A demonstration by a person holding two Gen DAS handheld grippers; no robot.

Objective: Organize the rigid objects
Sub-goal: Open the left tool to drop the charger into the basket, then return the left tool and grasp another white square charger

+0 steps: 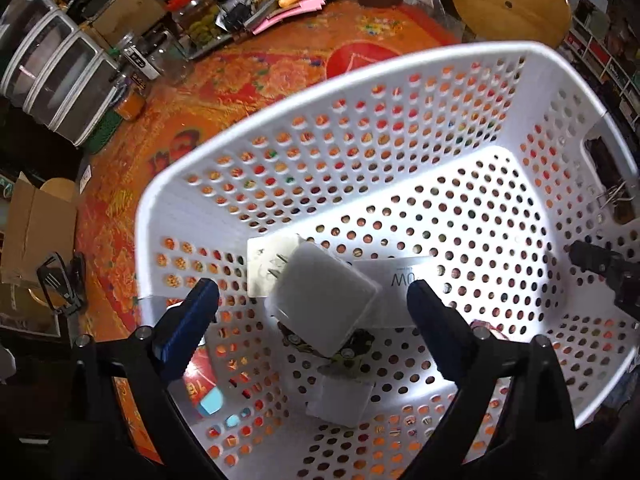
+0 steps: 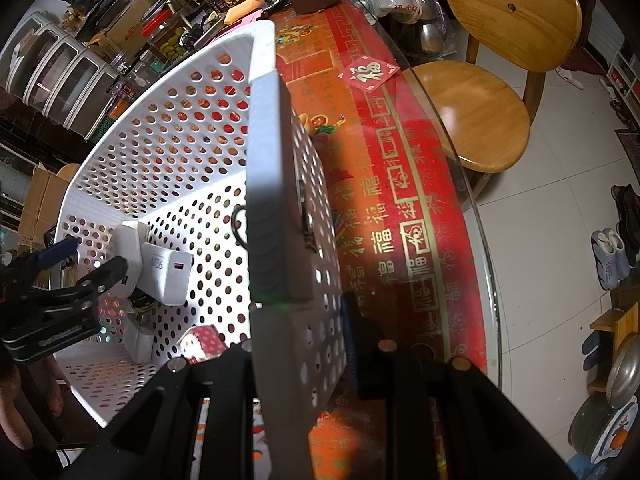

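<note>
A white perforated plastic basket (image 1: 352,92) stands on the red-orange tablecloth. Inside it lie white chargers: one (image 1: 322,306) with prongs is blurred between my left fingers, another marked 90W (image 2: 170,276) lies beside it, and a small white block (image 1: 340,402) lies on the basket floor. My left gripper (image 1: 312,300) is open above the basket's inside, touching nothing. My right gripper (image 2: 298,320) is shut on the basket's side wall (image 2: 266,168), one finger inside and one blue pad (image 2: 352,332) outside.
Jars (image 1: 192,8), clear storage bins (image 1: 60,80) and clutter crowd the table's far left. A wooden chair (image 2: 480,120) stands past the table's glass edge. A cardboard box (image 1: 36,232) is at the left. Binder clips (image 1: 612,196) hang on the basket's right wall.
</note>
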